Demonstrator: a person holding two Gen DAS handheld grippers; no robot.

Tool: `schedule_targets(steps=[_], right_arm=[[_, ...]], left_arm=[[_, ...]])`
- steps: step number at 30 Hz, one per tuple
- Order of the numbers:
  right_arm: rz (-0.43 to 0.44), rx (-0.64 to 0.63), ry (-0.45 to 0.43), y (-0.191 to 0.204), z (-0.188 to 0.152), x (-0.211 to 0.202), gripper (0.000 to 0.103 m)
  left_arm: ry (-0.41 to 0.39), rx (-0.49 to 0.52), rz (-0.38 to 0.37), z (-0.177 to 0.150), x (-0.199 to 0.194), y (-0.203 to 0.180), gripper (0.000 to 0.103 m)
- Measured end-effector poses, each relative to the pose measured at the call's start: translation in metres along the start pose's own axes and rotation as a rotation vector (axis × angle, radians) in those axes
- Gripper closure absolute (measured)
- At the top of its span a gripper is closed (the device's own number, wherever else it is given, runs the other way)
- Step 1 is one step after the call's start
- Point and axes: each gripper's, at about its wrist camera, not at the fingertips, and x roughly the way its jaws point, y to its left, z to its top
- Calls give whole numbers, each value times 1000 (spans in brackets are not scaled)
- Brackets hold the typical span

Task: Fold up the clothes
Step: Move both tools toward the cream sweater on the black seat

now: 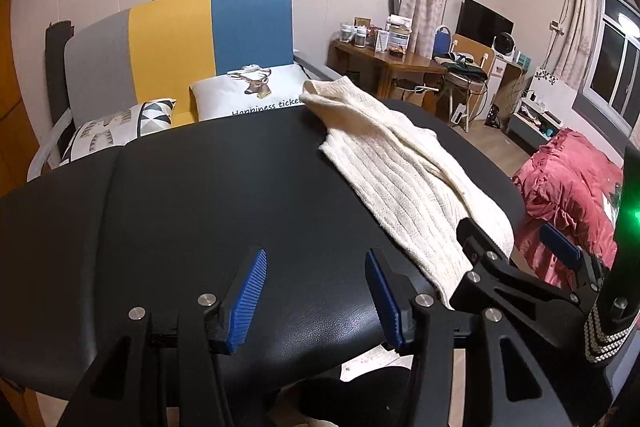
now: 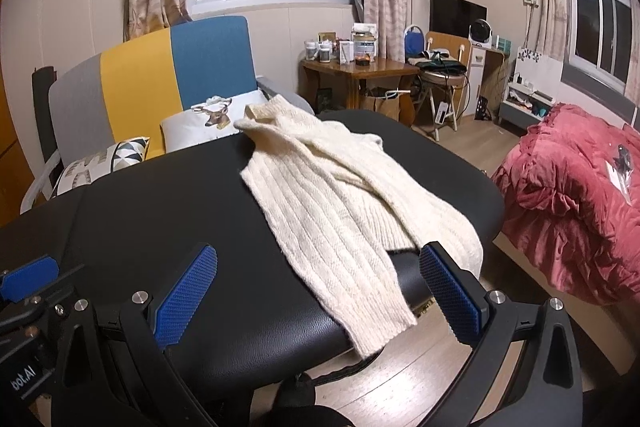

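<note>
Sweater (image 2: 340, 203), cream, rib-knit, is laid lengthwise on a black padded table (image 2: 168, 195); it is folded into a long band, with the collar at the far end and the near end draped over the table's front edge.

Right gripper (image 2: 320, 291) is held with its jaws spread wide and nothing clamped. The near end of the sweater is seen between and just beyond its blue pads (image 2: 186, 297), without contact that can be confirmed. In the left wrist view this gripper (image 1: 516, 247) is found low at the right, beside the sweater's (image 1: 400, 167) near end.

Left gripper (image 1: 316, 295) is held open and tilted down toward bare black table (image 1: 180, 195); nothing is gripped. The sweater is placed ahead of it and to its right, just beside its right finger.

Sofa (image 2: 160, 75), in grey, yellow and blue panels, is set beyond the table, with a deer-print cushion (image 2: 212, 123) and a patterned cushion (image 2: 104, 163) on it.

Red quilt (image 2: 580, 195) is heaped well to the right of the right gripper.

Wooden side table (image 2: 360, 75), loaded with jars and boxes, is placed far ahead against the wall.
</note>
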Motion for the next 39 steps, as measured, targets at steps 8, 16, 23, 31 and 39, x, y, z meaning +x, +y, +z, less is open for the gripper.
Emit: schedule_targets(steps=[8,16,23,31,39], right_arm=[[135,101,108,-16,-18,15,0],[478,361,203,-51,-40,31,0],[724,442,264,-62,-45,44,0],[601,308,318,-55,2,84,0],[461,114,343,-37,53,139,0]], left_arm=[[75,-18,-56,-12,15,12,50],[397,-342,-412,-55,66,62,50],[583,-603,-664,-117,95,112,50],[608,-499,-631,-129,97,134,41],[368,-296,-303,-95,91,138,42]])
